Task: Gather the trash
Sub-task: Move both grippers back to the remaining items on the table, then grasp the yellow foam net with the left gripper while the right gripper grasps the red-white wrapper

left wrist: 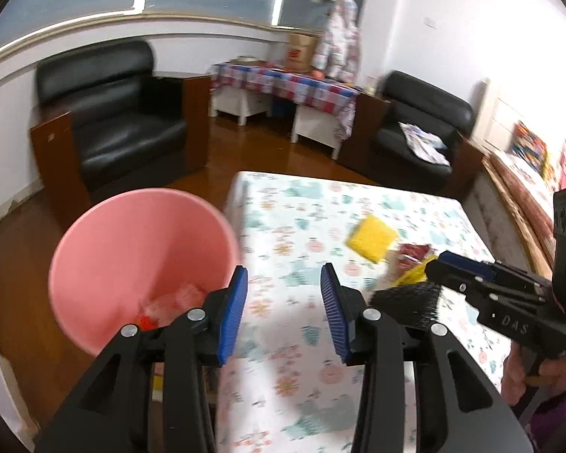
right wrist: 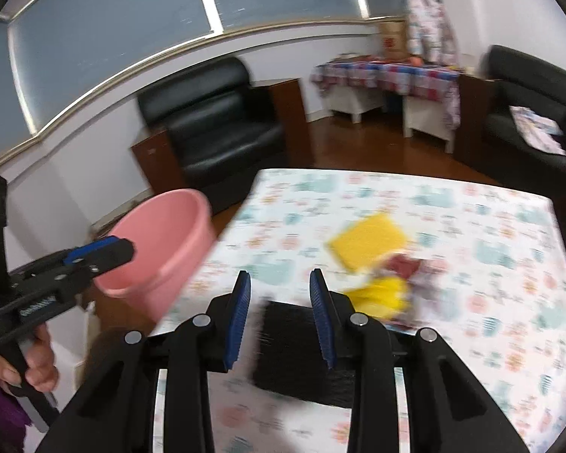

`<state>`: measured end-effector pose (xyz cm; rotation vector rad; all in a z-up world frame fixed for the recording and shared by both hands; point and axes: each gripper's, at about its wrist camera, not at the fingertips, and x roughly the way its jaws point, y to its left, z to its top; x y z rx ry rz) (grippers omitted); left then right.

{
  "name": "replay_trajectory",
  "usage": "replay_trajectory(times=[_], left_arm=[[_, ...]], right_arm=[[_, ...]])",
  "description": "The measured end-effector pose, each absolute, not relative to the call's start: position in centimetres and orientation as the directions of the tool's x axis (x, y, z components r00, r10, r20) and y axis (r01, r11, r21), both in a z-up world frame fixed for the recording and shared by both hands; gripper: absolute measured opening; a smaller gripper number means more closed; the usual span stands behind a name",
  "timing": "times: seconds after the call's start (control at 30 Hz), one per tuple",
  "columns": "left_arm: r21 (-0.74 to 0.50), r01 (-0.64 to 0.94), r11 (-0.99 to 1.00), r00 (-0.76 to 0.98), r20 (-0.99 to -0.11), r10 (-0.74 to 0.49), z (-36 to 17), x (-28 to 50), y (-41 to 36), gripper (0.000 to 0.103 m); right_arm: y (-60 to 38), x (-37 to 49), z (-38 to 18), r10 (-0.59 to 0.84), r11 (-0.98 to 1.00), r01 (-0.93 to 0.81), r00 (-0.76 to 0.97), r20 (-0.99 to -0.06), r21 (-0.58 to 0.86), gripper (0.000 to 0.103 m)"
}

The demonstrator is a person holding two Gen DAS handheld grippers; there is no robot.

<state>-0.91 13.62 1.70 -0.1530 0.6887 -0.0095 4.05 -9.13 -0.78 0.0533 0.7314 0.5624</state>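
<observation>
A pink bucket (left wrist: 143,260) stands off the table's left edge with some trash in its bottom; it also shows in the right wrist view (right wrist: 162,249). My left gripper (left wrist: 284,313) is open and empty, over the table edge beside the bucket. My right gripper (right wrist: 280,315) is open above a black ribbed object (right wrist: 302,355), not closed on it. The black object also shows in the left wrist view (left wrist: 407,307). Beyond it lie a yellow sponge (right wrist: 366,243), a yellow wrapper (right wrist: 381,296) and a red wrapper (right wrist: 403,266), blurred.
The table has a floral cloth (left wrist: 302,226). Black armchairs stand behind on the left (left wrist: 117,120) and right (left wrist: 419,128). A side table with a checked cloth (left wrist: 283,83) stands by the far wall. The floor is brown wood.
</observation>
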Motion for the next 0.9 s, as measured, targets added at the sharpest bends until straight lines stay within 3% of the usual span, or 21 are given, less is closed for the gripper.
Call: replay_trajectory(times=[0.47, 0.9], left_arm=[[-0.100, 0.213, 0.972, 0.651, -0.727, -0.218, -1.7, 9.5, 5.6, 0.041], [-0.039, 0.290, 0.956, 0.524, -0.830, -0.193, -7.4, 18.1, 3.0, 0.040]], right_arm=[[-17.2, 7.4, -3.7, 0.388, 0.921, -0.273, 0.636, -0.667, 0.276, 0.032], [-17.3, 9.8, -5.1, 0.417, 0.909, -0.275, 0.591, -0.690, 0.314, 0.032]])
